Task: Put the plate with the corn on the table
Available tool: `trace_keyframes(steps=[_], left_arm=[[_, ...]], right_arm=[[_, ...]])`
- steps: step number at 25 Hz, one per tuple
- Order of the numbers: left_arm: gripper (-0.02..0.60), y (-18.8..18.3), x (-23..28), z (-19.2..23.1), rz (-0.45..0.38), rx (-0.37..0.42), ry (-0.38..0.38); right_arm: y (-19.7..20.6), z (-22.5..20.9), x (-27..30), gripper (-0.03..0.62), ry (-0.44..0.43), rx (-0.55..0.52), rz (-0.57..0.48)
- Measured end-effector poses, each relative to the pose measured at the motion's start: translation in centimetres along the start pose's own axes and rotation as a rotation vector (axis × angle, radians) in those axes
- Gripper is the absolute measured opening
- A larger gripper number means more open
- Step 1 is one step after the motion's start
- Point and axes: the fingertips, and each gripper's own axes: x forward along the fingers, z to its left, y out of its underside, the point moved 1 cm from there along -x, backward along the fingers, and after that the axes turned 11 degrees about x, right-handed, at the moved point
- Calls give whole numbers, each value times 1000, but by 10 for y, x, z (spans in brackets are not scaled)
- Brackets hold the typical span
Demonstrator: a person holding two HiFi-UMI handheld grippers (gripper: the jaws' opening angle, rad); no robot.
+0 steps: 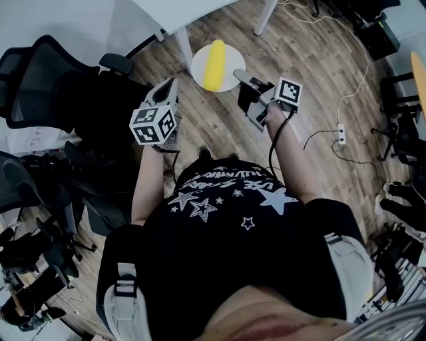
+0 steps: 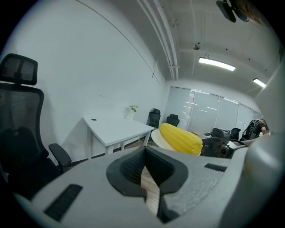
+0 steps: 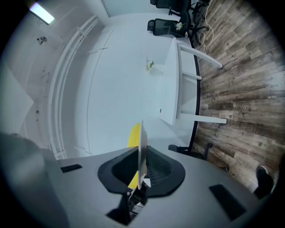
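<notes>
R gripper [image 1: 241, 74] is clenching the rim of the white plate [image 1: 197, 66] at its R edge. In the R gripper view the plate [image 3: 143, 147] is sitting edge-on between the pads, w/ the yellow corn [image 3: 132, 133] showing behind it. The corn [image 1: 214, 64] is lying lengthwise across the plate's middle. The plate is hanging in the air over the wood floor [image 1: 319, 73]. It isn't on the table [image 1: 174, 12]; it's hovering just off the near corner, beside a white table leg [image 1: 182, 46].

L gripper [image 1: 170, 86] is hanging empty, near the plate's L edge but apart from it. Its pads are meeting at the tips w/ nothing between them, and only floor is showing through the gap in the L gripper view [image 2: 144, 153].

Room to move: the tabletop [image 2: 113, 129] is running back to the wall, w/ a small plant [image 2: 132, 108] standing at its far edge. Black office chairs [image 1: 40, 73] are crowding the L side of the floor. On the R, open boards are stretching to a cable and a power strip [image 1: 341, 133].

Writing: each gripper's cube is showing b/w square markers. The person's black T-shirt [image 1: 226, 200] is showing white stars and a line of print, too blurred to read.
</notes>
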Motion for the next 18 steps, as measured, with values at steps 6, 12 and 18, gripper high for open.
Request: trace_keyframes(steps=[6, 12, 18], left_arm=[[6, -1, 14, 56, 1, -20, 14], [6, 3, 12, 49, -3, 3, 52], [6, 11, 28, 66, 31, 0, 96]], right_arm=[[-5, -3, 56, 38, 22, 7, -21], [-1, -2, 46, 40, 0, -20, -56], [-5, -9, 57, 41, 3, -3, -103]])
